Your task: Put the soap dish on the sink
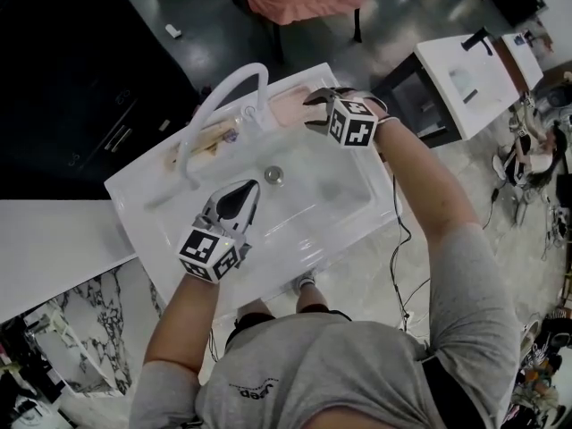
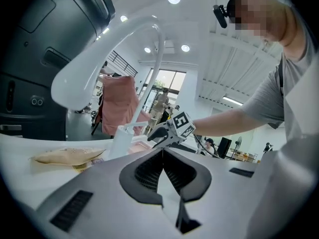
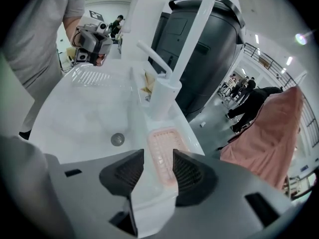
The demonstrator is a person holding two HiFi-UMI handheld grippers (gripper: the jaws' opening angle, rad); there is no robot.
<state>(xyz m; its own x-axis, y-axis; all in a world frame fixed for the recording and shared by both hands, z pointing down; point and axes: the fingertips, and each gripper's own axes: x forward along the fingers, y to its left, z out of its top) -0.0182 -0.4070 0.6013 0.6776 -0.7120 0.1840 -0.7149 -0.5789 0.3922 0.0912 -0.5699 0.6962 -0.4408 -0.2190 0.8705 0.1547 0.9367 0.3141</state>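
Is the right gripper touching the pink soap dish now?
Cannot tell. In the right gripper view the right gripper has its jaws apart, with the soap dish seen between them. White sink shows beside one pad, but the other overlaps the dish's edge.

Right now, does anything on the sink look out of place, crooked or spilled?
Nothing looks spilled or damaged. The soap dish lies flat and square on the back ledge of the sink, beside the faucet. The only stray thing is a crumpled beige item on the ledge at the faucet's other side.
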